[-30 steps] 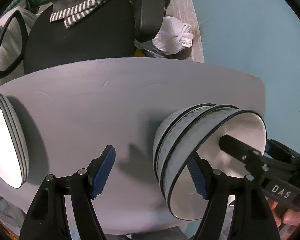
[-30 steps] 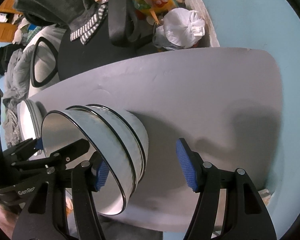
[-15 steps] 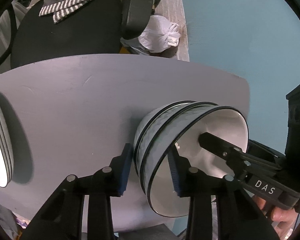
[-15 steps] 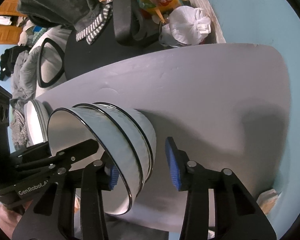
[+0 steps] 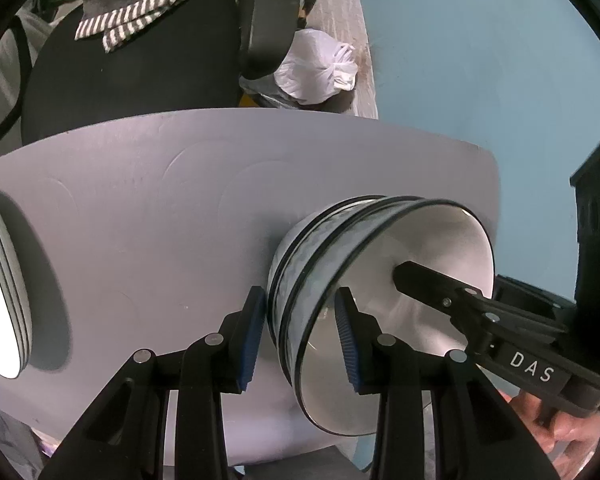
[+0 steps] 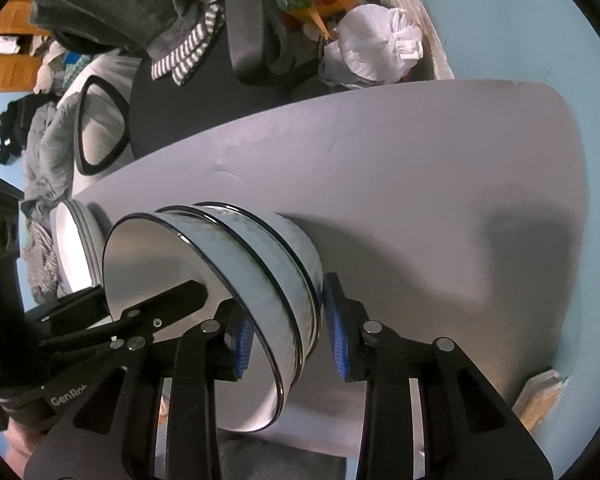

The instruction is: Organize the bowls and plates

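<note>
Three nested white bowls with black rims (image 5: 312, 256) (image 6: 260, 264) stand on the grey table (image 5: 160, 220) (image 6: 420, 200). My left gripper (image 5: 300, 320) is shut on the stack's left wall, one blue pad outside and one inside the top bowl. My right gripper (image 6: 288, 320) straddles the opposite wall. Its jaws are closing, with the outer pad against the bowls and the inner pad inside the rim. Each view shows one finger of the other gripper reaching into the top bowl. A stack of white plates (image 5: 4, 300) (image 6: 74, 248) lies at the table's left end.
A black office chair (image 5: 132, 60) with a striped cloth stands behind the table's far edge. Beside it a white plastic bag (image 5: 320, 72) lies on the blue floor. The table's right edge (image 6: 572, 240) is close to the bowls. A hand (image 5: 556, 420) holds the right gripper.
Both grippers have narrowed from wide open onto the walls of the bowl stack, the left one first. Neither the bowls nor the plates have moved.
</note>
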A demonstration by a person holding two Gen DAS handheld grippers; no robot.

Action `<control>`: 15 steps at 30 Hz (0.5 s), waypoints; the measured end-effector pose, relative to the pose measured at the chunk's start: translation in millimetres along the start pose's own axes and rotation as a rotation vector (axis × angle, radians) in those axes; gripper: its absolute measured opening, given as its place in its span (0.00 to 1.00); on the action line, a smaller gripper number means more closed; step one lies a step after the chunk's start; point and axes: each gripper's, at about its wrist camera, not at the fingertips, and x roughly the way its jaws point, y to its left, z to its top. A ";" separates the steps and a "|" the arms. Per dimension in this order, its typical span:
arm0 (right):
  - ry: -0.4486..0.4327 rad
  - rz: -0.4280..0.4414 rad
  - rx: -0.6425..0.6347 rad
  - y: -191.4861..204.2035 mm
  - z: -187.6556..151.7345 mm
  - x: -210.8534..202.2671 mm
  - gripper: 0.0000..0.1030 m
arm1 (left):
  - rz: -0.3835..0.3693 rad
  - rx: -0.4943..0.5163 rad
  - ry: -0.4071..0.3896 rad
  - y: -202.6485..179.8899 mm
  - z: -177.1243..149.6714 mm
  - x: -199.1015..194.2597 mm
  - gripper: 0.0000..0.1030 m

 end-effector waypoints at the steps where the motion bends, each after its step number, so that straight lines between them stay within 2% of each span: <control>1: 0.004 -0.007 -0.004 1.6 0.3 0.2 0.31 | 0.003 0.005 -0.005 -0.2 -0.8 -0.2 0.34; 10: 0.000 -0.081 -0.038 12.3 -1.6 0.1 0.30 | 0.030 0.026 -0.033 -3.3 -5.4 -1.1 0.34; 15: -0.002 -0.080 -0.002 7.1 -1.8 -2.5 0.21 | 0.057 0.028 -0.042 -6.8 -7.0 -2.1 0.34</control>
